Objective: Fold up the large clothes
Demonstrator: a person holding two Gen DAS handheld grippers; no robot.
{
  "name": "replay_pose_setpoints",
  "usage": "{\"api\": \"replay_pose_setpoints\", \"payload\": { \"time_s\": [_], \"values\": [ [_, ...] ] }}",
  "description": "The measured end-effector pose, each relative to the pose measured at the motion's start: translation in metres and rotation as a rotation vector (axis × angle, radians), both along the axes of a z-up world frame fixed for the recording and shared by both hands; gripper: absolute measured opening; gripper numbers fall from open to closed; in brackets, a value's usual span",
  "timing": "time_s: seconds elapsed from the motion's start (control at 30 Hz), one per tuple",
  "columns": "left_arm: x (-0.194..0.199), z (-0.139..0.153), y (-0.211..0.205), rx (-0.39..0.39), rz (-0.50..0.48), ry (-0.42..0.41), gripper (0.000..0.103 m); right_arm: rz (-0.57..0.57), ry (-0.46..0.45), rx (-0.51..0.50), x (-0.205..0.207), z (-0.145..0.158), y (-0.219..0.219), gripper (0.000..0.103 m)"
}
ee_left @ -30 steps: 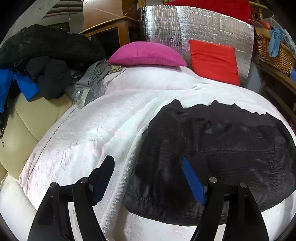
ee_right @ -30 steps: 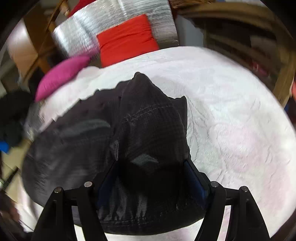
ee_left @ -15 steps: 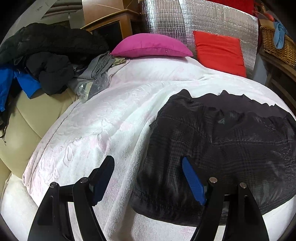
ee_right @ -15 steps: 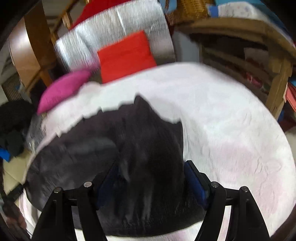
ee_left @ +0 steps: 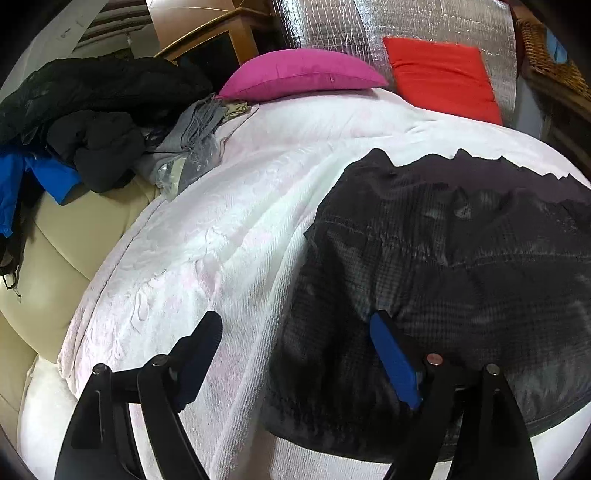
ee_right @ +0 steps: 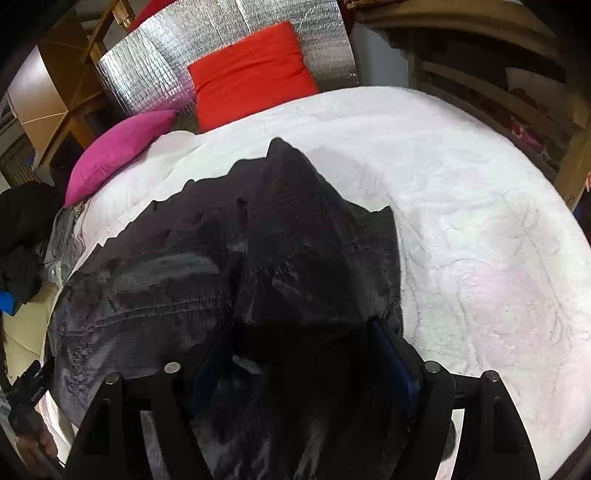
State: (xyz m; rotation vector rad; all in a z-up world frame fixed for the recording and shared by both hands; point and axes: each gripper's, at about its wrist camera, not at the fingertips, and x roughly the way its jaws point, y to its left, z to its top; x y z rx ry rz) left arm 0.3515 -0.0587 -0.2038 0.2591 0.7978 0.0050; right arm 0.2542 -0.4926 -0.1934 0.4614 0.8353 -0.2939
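Note:
A large dark checked garment [ee_left: 443, 280] lies spread on the white blanket [ee_left: 207, 236]; it also shows in the right wrist view [ee_right: 207, 266]. My left gripper [ee_left: 295, 332] is open and empty, hovering over the garment's left edge, one finger over the blanket, the other over the cloth. In the right wrist view a fold of the garment [ee_right: 303, 240] rises in a peak and runs down between the fingers. My right gripper [ee_right: 299, 339] stands wide with this fold between its jaws; whether the pads press on it is hidden by the dark cloth.
A magenta pillow [ee_left: 299, 74] and a red cushion [ee_left: 443, 74] lean on a silver panel [ee_left: 406, 22] at the far end. A heap of dark, grey and blue clothes [ee_left: 92, 122] lies at the left. Wooden shelving [ee_right: 517, 92] stands right of the bed.
The right gripper has shifted and the raised fold of the garment has moved with it, now standing in a taller peak. The left gripper has drifted slightly closer to the garment's left edge.

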Motion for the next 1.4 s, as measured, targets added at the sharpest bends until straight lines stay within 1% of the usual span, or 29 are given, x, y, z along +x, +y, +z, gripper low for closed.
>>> {"api": "replay_pose_setpoints", "payload": {
  "time_s": [0.07,0.13,0.17,0.2,0.27,0.33,0.4,0.5,0.53,0.6,0.63,0.67,0.8,0.93,1.03,1.17,1.4],
  "values": [
    [-0.006,0.005,0.0,0.001,0.001,0.003,0.083,-0.024,-0.023,-0.01,-0.015,0.01,0.003,0.079],
    [-0.02,0.016,0.002,-0.01,0.012,0.0,0.083,-0.031,-0.044,-0.037,-0.031,0.021,0.01,0.079],
    [-0.027,0.022,0.003,-0.016,0.017,-0.01,0.083,-0.036,-0.061,-0.067,-0.044,0.031,0.018,0.079],
    [-0.042,0.03,0.004,-0.026,0.014,-0.034,0.083,-0.035,-0.076,-0.09,-0.056,0.038,0.027,0.079],
    [-0.066,0.043,0.004,-0.034,0.005,-0.066,0.092,-0.016,-0.091,-0.133,-0.074,0.051,0.049,0.079],
    [-0.098,0.059,0.001,-0.044,-0.018,-0.107,0.093,0.0,-0.095,-0.163,-0.088,0.062,0.067,0.079],
    [-0.125,0.076,-0.004,-0.041,-0.042,-0.14,0.094,0.021,-0.116,-0.187,-0.107,0.075,0.095,0.079],
    [-0.167,0.105,-0.014,-0.042,-0.077,-0.193,0.1,0.043,-0.155,-0.199,-0.128,0.096,0.13,0.079],
    [-0.18,0.115,-0.018,-0.028,-0.08,-0.22,0.1,0.047,-0.164,-0.199,-0.134,0.103,0.139,0.079],
    [-0.203,0.135,-0.023,-0.001,-0.093,-0.281,0.1,0.059,-0.192,-0.233,-0.153,0.125,0.161,0.079],
    [-0.217,0.148,-0.024,-0.005,-0.099,-0.316,0.1,0.055,-0.208,-0.255,-0.16,0.135,0.17,0.079],
    [-0.23,0.16,-0.024,-0.022,-0.104,-0.345,0.101,0.05,-0.227,-0.275,-0.169,0.145,0.178,0.079],
    [-0.265,0.199,-0.015,-0.088,-0.11,-0.416,0.102,0.009,-0.302,-0.364,-0.21,0.18,0.203,0.08],
    [-0.298,0.232,-0.007,-0.11,-0.103,-0.492,0.102,-0.001,-0.357,-0.373,-0.245,0.204,0.22,0.081],
    [-0.317,0.248,-0.001,-0.139,-0.106,-0.516,0.102,0.008,-0.371,-0.373,-0.26,0.215,0.228,0.082],
    [-0.335,0.261,0.007,-0.167,-0.109,-0.525,0.102,0.02,-0.394,-0.369,-0.275,0.226,0.24,0.082],
    [-0.348,0.265,0.016,-0.173,-0.082,-0.534,0.102,0.035,-0.41,-0.368,-0.282,0.23,0.252,0.082]
  ]
}}
